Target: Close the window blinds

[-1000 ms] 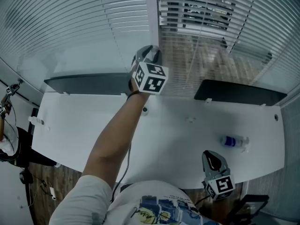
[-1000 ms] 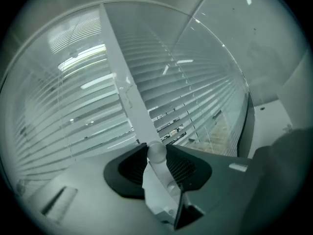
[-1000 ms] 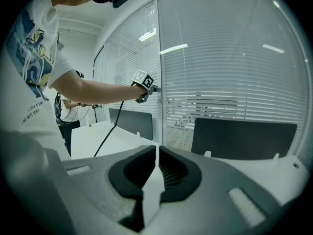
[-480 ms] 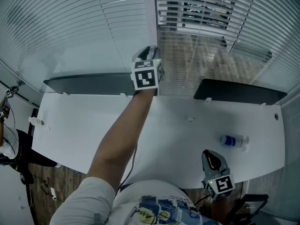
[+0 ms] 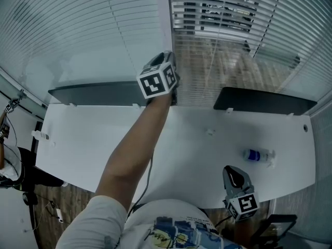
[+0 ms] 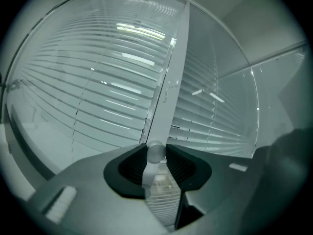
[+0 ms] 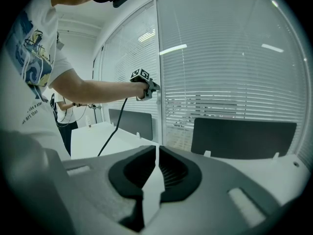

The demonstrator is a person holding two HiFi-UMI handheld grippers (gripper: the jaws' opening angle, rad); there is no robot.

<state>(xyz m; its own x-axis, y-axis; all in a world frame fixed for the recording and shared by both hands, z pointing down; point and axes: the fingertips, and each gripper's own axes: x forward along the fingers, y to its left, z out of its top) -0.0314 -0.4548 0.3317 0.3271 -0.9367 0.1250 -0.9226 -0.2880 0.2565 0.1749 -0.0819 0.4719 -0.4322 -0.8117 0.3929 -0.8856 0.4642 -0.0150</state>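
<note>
Slats of the white horizontal window blinds (image 5: 220, 8) are showing two faces. The stretch left of the white upright window post (image 5: 166, 14) is lying nearly flat and shut. A band right of the post is gaping, with dark shapes showing through.

The left gripper (image 5: 166, 60) is reaching up to the post on an outstretched arm. Its jaws are pinching a small round pale knob (image 6: 156, 151) that is sitting on the post's face. The right gripper (image 5: 234, 174) is hanging low by the person's waist, with its jaws pressed together on nothing.

Judging by the pinch on the knob, the slat-tilting step is in hand and the closing is only partly done. The next move is calling for a twist of the left wrist with the pinch held firm, until the gaps in the right-hand band are shutting. Which way to twist is not showing.

A small clear plastic bottle with a blue label (image 5: 258, 155) is lying on its side on the white desk (image 5: 155, 149). It is well apart from both grippers, and its contents are too small to tell.
</note>
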